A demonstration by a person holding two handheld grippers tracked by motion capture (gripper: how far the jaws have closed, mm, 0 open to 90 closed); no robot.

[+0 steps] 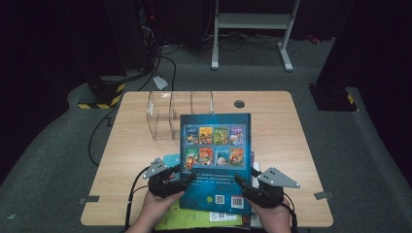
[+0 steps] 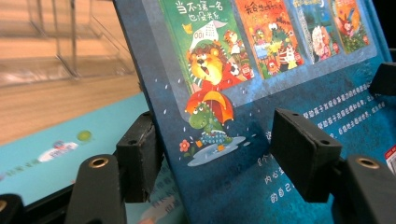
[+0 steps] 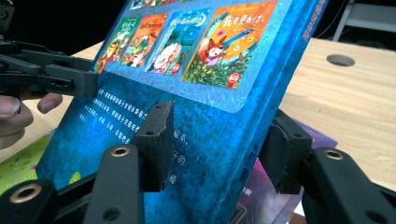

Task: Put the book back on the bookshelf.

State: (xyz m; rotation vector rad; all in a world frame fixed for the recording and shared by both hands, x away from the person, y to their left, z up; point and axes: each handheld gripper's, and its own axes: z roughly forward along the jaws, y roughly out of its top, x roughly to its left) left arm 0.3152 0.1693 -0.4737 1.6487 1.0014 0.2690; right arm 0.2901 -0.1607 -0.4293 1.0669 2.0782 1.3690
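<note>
Both grippers are on the blue picture book (image 1: 216,160), back cover up, raised at a tilt above the stack of books (image 1: 204,218) at the table's (image 1: 282,126) near edge. The left gripper (image 1: 187,175) pinches its left edge, the right gripper (image 1: 241,183) clamps its right edge. The clear plastic rack (image 1: 170,116) stands just beyond the book.

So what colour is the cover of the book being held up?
Dark blue book, with a panel of small colourful cover pictures; clearest in the high view.

overhead view; two close gripper views, shared blue book (image 1: 216,160)
</note>
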